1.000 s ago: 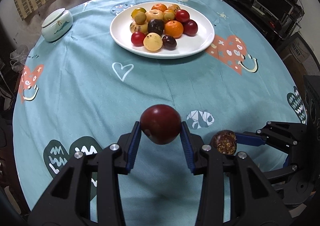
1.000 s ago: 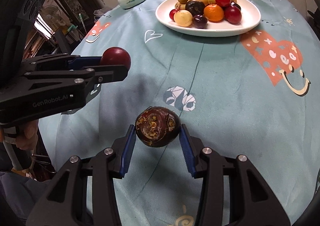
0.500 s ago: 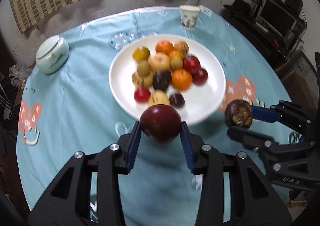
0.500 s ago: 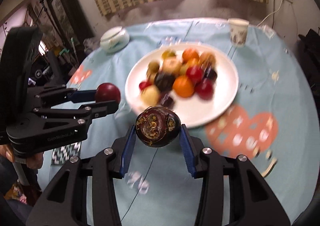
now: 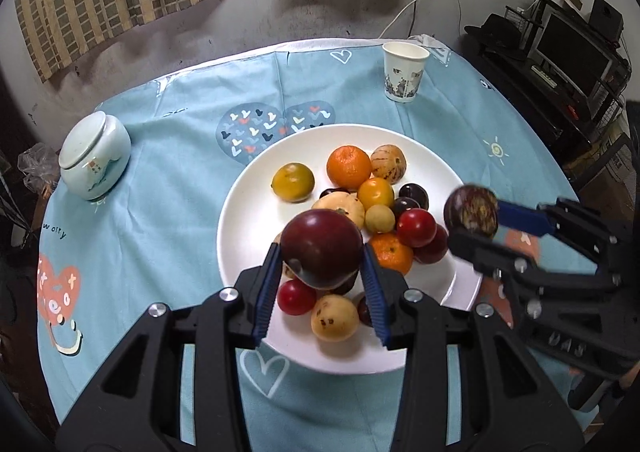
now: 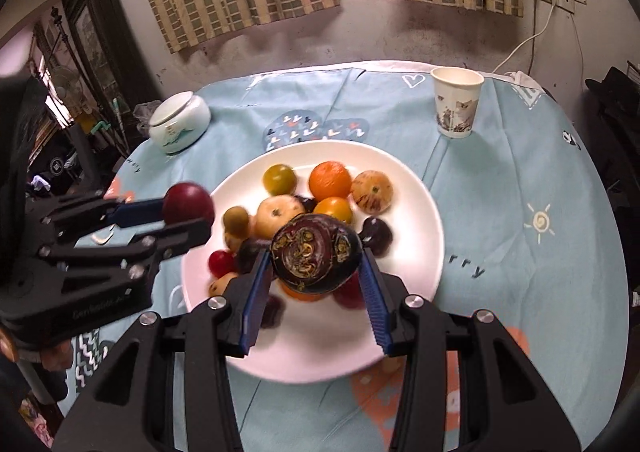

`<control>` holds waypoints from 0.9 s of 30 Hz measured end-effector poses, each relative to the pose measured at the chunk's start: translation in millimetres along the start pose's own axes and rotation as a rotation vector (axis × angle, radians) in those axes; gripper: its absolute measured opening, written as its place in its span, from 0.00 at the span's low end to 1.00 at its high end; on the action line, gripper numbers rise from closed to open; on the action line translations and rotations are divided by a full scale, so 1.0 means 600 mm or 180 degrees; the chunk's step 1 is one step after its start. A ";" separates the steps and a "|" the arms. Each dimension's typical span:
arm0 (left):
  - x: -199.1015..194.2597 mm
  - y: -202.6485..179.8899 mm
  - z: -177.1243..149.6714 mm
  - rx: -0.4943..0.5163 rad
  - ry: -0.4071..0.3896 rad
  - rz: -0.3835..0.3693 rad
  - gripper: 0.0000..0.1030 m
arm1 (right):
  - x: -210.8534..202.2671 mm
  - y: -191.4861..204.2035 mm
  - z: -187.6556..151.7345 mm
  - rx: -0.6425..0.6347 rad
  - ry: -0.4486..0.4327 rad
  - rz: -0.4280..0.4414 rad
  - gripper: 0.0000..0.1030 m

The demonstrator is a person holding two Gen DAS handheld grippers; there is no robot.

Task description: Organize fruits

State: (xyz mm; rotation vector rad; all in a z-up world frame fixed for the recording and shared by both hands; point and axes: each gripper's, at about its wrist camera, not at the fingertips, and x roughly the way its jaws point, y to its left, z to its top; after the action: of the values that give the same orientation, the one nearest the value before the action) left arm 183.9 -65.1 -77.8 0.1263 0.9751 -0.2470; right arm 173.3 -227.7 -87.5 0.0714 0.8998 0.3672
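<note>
Left gripper (image 5: 322, 272): clamped on a dark red plum (image 5: 321, 248), blue pads pressed to both its sides, held in the air above the near part of the plate

Right gripper (image 6: 316, 274): closed on a dark purple fruit (image 6: 314, 254) with a rough, scabbed end turned toward the camera; it may have been a passion fruit, though the blur left that unsure

Plate (image 5: 248, 212): white, already loaded with a heap of fruits (image 5: 372, 208), orange, yellow, red and dark ones touching each other; bare rim showed on its left side

Change: a second before, both grippers had carried their fruits low over bare cloth near the table edge with the plate well apart; half a second before, they were closing in on it; at this moment both fruits hung right over the plate, the right one toward its right rim as the left wrist view showed

Meaning for the task: transport looked nearly finished, and lowering and releasing each fruit among the pile seemed the step left

Table (image 5: 160, 172): round, under a blue patterned cloth

Bystanders: a lidded ceramic jar (image 5: 94, 156) at the far left and a paper cup (image 5: 404, 72) beyond the plate, neither involved
</note>
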 end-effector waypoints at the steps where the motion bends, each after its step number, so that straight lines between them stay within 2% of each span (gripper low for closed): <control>1: 0.005 -0.002 0.000 -0.0018 0.0028 -0.0039 0.39 | 0.004 -0.005 0.005 0.0022 -0.0001 -0.0004 0.44; 6: 0.022 -0.033 -0.011 0.0108 0.0100 -0.0147 0.39 | 0.034 -0.030 0.029 0.0120 0.0082 -0.0043 0.44; 12: 0.046 -0.043 -0.015 0.0108 0.0197 -0.0101 0.40 | 0.071 -0.034 0.047 0.0053 0.0341 -0.0081 0.44; 14: 0.050 -0.039 -0.014 0.0079 0.0217 -0.0080 0.41 | 0.086 -0.029 0.052 0.0013 0.0440 -0.0135 0.46; 15: 0.051 -0.037 -0.014 0.0068 0.0219 -0.0069 0.41 | 0.090 -0.027 0.055 0.0003 0.0454 -0.0151 0.52; 16: 0.051 -0.034 -0.014 0.0052 0.0214 -0.0056 0.45 | 0.091 -0.025 0.056 -0.0005 0.0455 -0.0157 0.60; 17: 0.049 -0.032 -0.012 0.0048 0.0194 -0.0036 0.52 | 0.089 -0.022 0.059 -0.0019 0.0430 -0.0201 0.64; 20: 0.037 -0.030 -0.008 0.0052 0.0106 0.0011 0.62 | 0.079 -0.014 0.064 -0.0094 0.0375 -0.0181 0.64; 27: -0.010 -0.015 -0.002 -0.0032 -0.0043 0.0067 0.67 | 0.004 -0.008 0.073 -0.0065 0.0094 -0.0139 0.64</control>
State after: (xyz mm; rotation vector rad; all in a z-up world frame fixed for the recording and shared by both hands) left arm 177.4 -72.8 -73.7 0.1254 0.9611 -0.2233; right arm 210.1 -227.4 -63.2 0.0275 0.9252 0.3374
